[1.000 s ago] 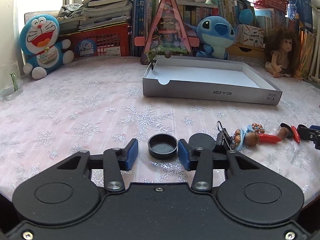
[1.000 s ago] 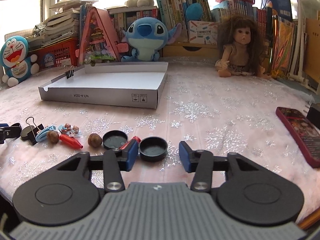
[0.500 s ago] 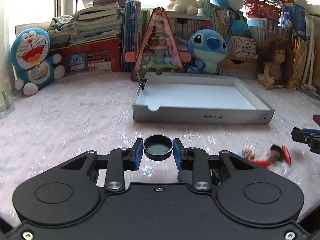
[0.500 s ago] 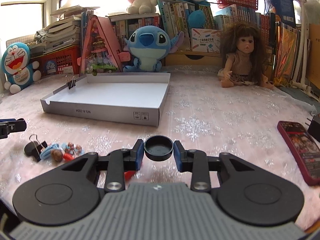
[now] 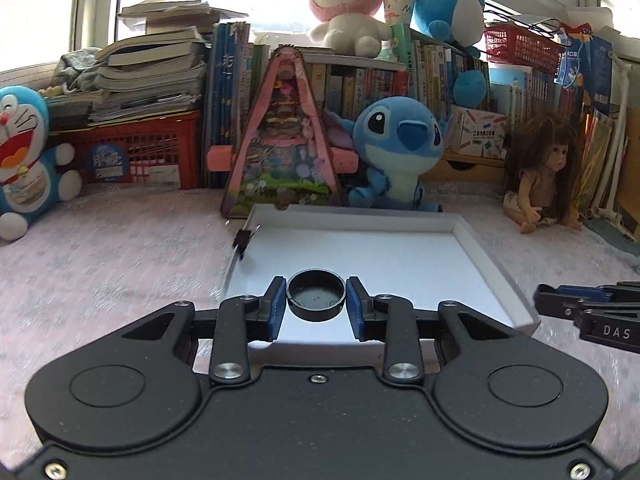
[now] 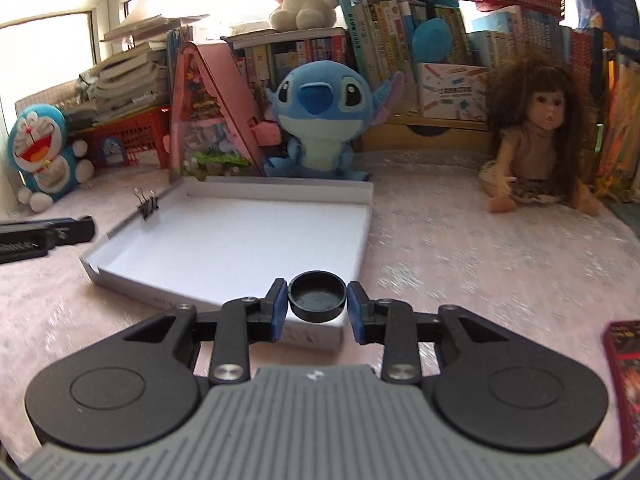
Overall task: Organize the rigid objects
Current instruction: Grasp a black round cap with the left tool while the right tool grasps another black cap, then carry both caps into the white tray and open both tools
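Note:
My left gripper (image 5: 316, 300) is shut on a black round cap (image 5: 316, 294) and holds it above the near left part of the white shallow box (image 5: 400, 256). My right gripper (image 6: 317, 302) is shut on a second black round cap (image 6: 317, 295) and holds it over the box's near right corner (image 6: 320, 326). The box (image 6: 224, 240) is empty inside. A black binder clip (image 5: 243, 239) is clipped on its left wall; it also shows in the right wrist view (image 6: 147, 205). The right gripper shows at the right edge of the left wrist view (image 5: 592, 308).
Plush toys, a pink triangular toy house (image 5: 282, 148), a doll (image 6: 540, 136), books and red baskets line the back of the pink snowflake cloth. A dark red flat object (image 6: 624, 364) lies at the right edge. The left gripper shows at the left (image 6: 40, 234).
Both grippers closed on a black cap each, lifted them off the cloth and carried them forward to the white box. The small items on the cloth have left view.

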A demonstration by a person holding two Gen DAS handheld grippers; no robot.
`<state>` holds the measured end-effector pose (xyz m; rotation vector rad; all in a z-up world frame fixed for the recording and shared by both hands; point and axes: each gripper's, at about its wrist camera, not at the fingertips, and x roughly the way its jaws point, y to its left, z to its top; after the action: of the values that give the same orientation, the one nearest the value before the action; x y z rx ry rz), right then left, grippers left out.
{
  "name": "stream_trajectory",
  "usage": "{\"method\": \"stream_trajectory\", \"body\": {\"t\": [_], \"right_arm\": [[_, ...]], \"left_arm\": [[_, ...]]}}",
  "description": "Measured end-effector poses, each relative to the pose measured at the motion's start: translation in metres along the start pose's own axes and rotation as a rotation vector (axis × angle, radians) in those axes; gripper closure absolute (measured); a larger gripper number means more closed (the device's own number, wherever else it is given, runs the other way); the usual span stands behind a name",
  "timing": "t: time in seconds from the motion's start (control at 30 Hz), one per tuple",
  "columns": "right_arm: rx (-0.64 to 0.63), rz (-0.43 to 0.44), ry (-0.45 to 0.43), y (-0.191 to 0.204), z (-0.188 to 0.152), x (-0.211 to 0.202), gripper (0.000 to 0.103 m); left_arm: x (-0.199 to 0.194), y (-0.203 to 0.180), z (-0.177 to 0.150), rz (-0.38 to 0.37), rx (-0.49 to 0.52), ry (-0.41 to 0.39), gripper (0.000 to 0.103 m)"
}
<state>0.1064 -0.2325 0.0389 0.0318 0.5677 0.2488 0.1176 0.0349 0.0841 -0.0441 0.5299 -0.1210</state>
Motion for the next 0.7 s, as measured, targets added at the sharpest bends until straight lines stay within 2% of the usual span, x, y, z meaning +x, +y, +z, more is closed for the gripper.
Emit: {"method": "stream_trajectory", "body": {"t": [0.2, 0.4, 0.7], "right_arm": [[-0.008, 0.011, 0.013, 0.007, 0.016, 0.037, 0.066], [0.052, 0.036, 0.065, 0.006, 0.013, 0.069, 0.066], [0.035, 0.015, 0.100, 0.007, 0.008, 0.091, 0.066]], "left_arm": [[0.050, -0.014, 0.010, 0.005, -0.002, 0.048, 0.073], [0.090, -0.023, -0.002, 0.035, 0.010, 0.087, 0.073], [0.113, -0.029, -0.013, 0.039, 0.031, 0.127, 0.073]]}}
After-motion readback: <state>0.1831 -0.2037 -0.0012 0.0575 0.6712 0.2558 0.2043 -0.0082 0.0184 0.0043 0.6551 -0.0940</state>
